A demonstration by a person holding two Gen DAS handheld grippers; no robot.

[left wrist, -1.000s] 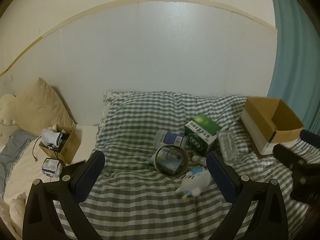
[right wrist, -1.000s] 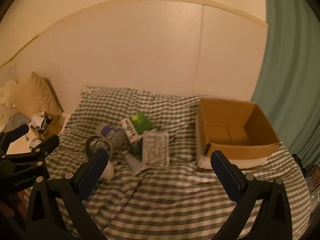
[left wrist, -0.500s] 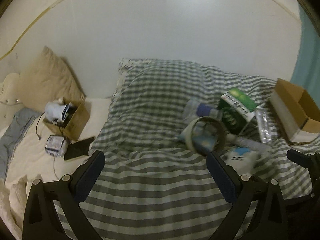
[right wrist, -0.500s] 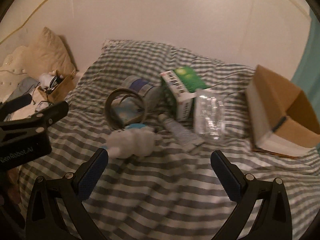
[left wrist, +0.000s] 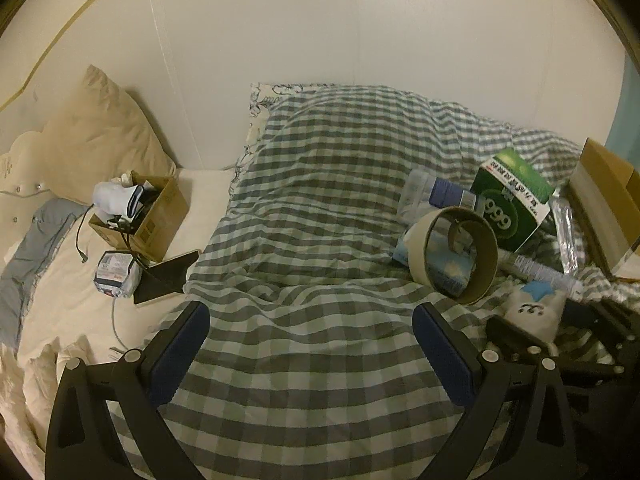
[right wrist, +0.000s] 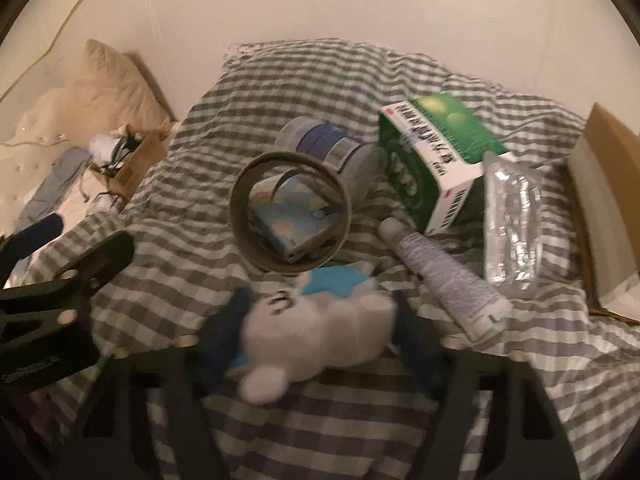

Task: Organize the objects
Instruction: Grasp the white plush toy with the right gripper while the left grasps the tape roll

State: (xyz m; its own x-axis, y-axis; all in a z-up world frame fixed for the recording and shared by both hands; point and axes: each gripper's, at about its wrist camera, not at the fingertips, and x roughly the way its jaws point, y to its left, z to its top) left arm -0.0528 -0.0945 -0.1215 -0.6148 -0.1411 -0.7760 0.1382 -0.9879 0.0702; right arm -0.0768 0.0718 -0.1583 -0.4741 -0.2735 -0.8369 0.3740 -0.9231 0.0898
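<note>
Between my right gripper's [right wrist: 316, 332] closing pads lies the white plush toy [right wrist: 320, 332], at the near edge of the pile on the checked quilt [left wrist: 320, 200]; whether they press yet I cannot tell. Soft fur could slip, or snag the tape roll [right wrist: 290, 210] just beyond. My left gripper [left wrist: 312, 344] hangs wide, empty.

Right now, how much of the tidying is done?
Nothing looks put away yet. The right claw has just been closing around the white plush toy, its first pick. The tape roll, green box, tube and jar lie on the blanket. The left claw is open, empty.
</note>
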